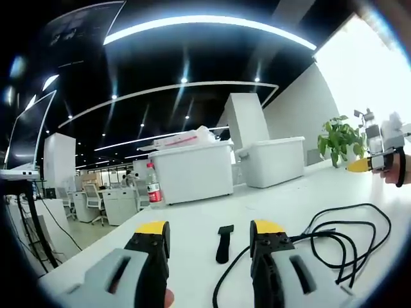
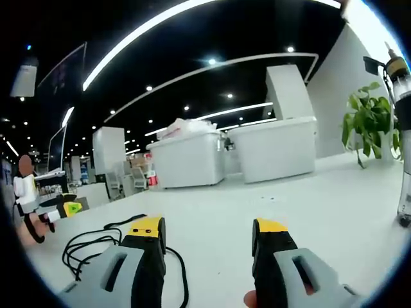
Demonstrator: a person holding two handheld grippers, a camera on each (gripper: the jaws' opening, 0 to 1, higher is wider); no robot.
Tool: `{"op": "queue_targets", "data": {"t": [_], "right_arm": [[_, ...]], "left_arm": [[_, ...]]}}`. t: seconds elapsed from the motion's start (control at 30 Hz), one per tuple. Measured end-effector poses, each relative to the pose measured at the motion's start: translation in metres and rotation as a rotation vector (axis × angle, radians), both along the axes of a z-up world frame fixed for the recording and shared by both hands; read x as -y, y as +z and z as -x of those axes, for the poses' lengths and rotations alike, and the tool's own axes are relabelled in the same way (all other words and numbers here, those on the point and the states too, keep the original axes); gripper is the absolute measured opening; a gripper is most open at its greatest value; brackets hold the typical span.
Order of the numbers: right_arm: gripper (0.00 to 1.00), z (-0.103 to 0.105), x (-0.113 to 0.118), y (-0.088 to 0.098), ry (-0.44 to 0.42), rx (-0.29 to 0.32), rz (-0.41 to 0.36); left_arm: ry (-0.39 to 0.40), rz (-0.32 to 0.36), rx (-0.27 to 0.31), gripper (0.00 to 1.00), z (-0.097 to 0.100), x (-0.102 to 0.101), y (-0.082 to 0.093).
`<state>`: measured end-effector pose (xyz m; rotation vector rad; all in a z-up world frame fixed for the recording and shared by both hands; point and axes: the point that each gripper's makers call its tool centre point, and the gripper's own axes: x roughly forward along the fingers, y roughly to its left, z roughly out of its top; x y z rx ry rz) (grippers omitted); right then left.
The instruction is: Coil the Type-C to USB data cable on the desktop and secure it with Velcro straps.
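In the left gripper view the left gripper [image 1: 210, 234] hovers low over the white desk [image 1: 270, 199], jaws wide apart and holding nothing; a black Velcro strap [image 1: 223, 243] lies between them on the desk; the black data cable [image 1: 340, 240] sprawls in loose loops just beside the right-hand jaw; farther back stand two white bins [image 1: 192, 170], the nearer one heaped with white and red contents; in the right gripper view the right gripper [image 2: 209, 234] is likewise spread wide and empty.

On the desktop [image 1: 212, 215], the Velcro strap [image 1: 223, 242] is placed left of the cable [image 1: 347, 247]; two bins [image 1: 192, 170] are set behind.
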<state>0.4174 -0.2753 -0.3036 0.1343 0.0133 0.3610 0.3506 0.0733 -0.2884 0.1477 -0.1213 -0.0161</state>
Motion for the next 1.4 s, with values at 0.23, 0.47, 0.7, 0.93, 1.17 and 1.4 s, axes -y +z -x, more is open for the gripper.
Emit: {"op": "queue_targets", "data": {"t": [0.23, 0.47, 0.7, 0.93, 1.17, 1.4], "right_arm": [[0.53, -0.001, 0.0, -0.001, -0.001, -0.002, 0.001], [0.53, 0.001, -0.003, 0.0, 0.012, 0.014, 0.01], [0.53, 0.011, -0.02, 0.018, 0.099, 0.119, 0.108], [0.39, 0.035, -0.072, 0.037, 0.297, 0.223, 0.27], [0.35, 0.058, -0.153, -0.008, 0.653, 0.008, 0.291], [0.29, 0.034, -0.194, -0.042, 0.728, -0.109, 0.393]], "left_arm": [[-0.008, -0.002, 0.002, 0.51, 0.0, 0.003, 0.001], [-0.008, 0.007, 0.024, 0.52, 0.003, -0.004, 0.009], [-0.015, 0.045, 0.034, 0.51, 0.0, -0.018, 0.008], [-0.073, 0.018, 0.103, 0.48, -0.004, -0.017, 0.024], [-0.116, -0.04, 0.083, 0.47, -0.004, -0.01, 0.012], [-0.122, -0.104, 0.08, 0.47, -0.001, -0.003, 0.011]]}}
